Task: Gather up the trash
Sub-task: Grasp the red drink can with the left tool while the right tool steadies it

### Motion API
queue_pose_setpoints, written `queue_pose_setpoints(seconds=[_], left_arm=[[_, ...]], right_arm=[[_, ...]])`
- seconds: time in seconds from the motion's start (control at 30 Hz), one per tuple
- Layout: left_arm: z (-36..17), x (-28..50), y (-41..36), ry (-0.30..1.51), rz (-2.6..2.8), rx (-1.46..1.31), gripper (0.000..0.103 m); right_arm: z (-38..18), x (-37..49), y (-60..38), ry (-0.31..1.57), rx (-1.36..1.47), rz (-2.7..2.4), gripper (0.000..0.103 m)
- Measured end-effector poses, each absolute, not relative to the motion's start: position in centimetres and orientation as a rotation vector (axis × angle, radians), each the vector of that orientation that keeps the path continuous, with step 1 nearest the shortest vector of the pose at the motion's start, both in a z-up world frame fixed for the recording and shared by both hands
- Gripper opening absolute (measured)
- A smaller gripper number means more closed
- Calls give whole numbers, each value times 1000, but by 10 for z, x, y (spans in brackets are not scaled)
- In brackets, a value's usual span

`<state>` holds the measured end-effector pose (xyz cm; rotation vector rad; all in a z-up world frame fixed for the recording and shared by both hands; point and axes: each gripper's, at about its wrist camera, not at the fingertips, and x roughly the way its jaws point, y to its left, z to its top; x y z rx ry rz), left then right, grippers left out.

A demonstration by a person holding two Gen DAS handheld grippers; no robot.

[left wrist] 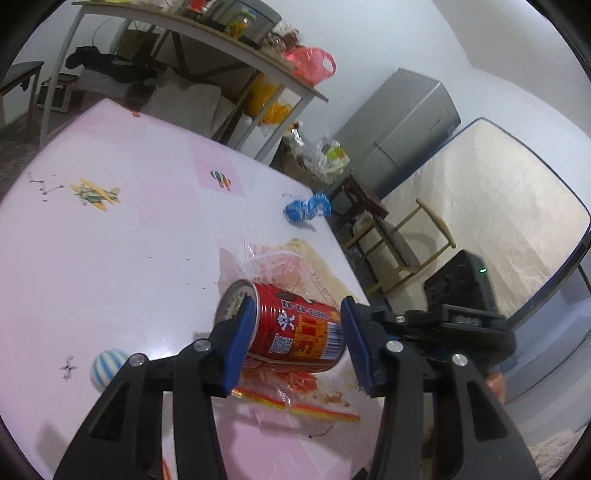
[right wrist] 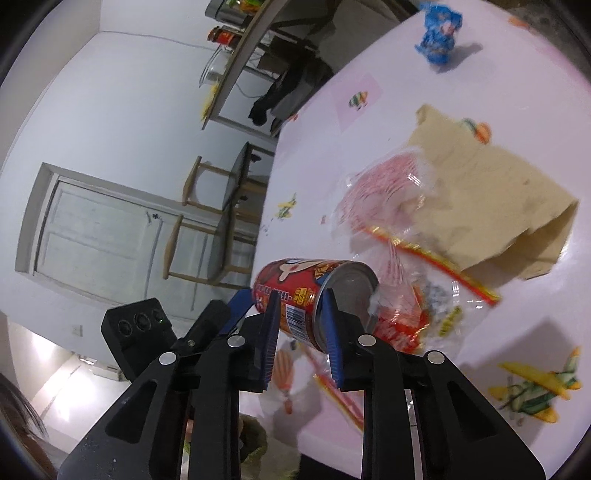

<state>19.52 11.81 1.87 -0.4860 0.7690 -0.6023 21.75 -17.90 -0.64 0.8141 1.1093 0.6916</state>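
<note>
A red drink can lies sideways between the blue pads of my left gripper, which is shut on its two ends, above the pink table. My right gripper is shut on the same can across its end near the rim. Under the can lie a clear plastic wrapper with red print and a brown paper bag. A crumpled blue wrapper sits near the table's far edge and also shows in the right wrist view.
A small blue-striped ball lies on the table at the left. A cluttered shelf table, a stool with bags, a grey cabinet and a leaning mattress stand beyond. Wooden chairs and a door lie off the table's edge.
</note>
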Motion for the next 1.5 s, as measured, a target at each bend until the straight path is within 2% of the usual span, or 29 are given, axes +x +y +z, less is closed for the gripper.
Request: queue_pose_setpoints(seconds=[0.27, 0.73, 1.07, 1.17, 1.33, 1.5], left_arm=[[29, 173, 128, 731, -587, -509, 46], [38, 183, 43, 740, -731, -349, 46], [30, 173, 7, 748, -756, -212, 47], [35, 164, 14, 691, -727, -164, 57], [37, 165, 24, 651, -598, -44, 83], [21, 193, 11, 731, -564, 78, 84]], right_arm=[[-35, 223, -169, 1163, 930, 726, 24], [-53, 209, -217, 1127, 990, 605, 24], [-37, 202, -226, 1057, 908, 591, 26], [-33, 205, -224, 1047, 883, 603, 26], [-32, 210, -217, 1049, 859, 628, 26], [-34, 214, -212, 1060, 851, 639, 27]])
